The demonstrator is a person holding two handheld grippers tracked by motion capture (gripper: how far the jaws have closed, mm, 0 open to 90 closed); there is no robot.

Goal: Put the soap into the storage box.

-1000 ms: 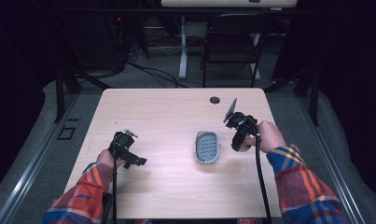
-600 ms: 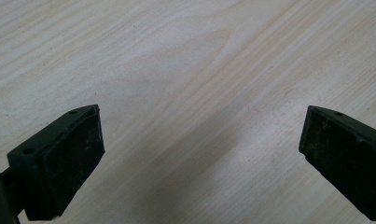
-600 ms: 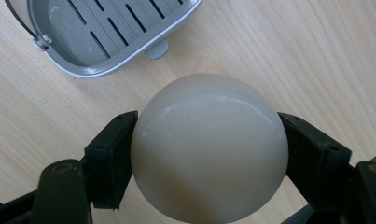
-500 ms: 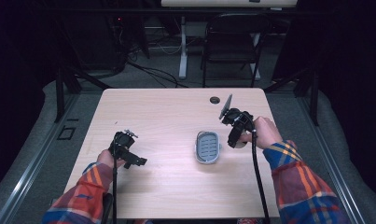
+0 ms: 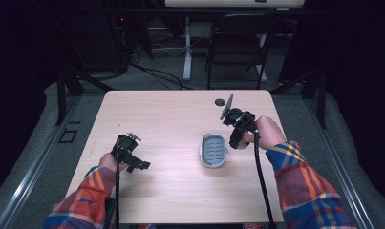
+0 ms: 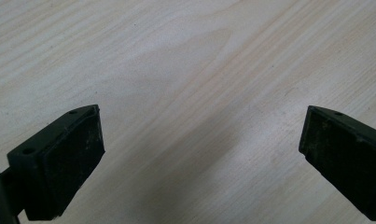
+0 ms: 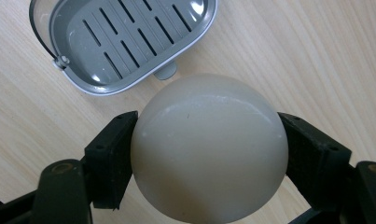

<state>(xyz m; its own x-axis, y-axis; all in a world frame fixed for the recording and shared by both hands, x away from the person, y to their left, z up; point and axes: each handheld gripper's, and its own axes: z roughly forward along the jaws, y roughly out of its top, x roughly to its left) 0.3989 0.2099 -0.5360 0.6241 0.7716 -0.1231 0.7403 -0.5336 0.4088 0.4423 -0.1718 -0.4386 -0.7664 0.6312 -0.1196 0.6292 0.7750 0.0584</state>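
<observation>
Round soap probably axis-less, clamped.

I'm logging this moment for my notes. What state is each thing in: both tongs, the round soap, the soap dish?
Right tongs: shut on the round soap, held above the table.
Round soap: clamped between the two jaws, whole, cream-coloured.
Soap dish: empty, upright on the table, slotted insert in place.
Left tongs: open, nothing between the jaws, over bare wood.
</observation>
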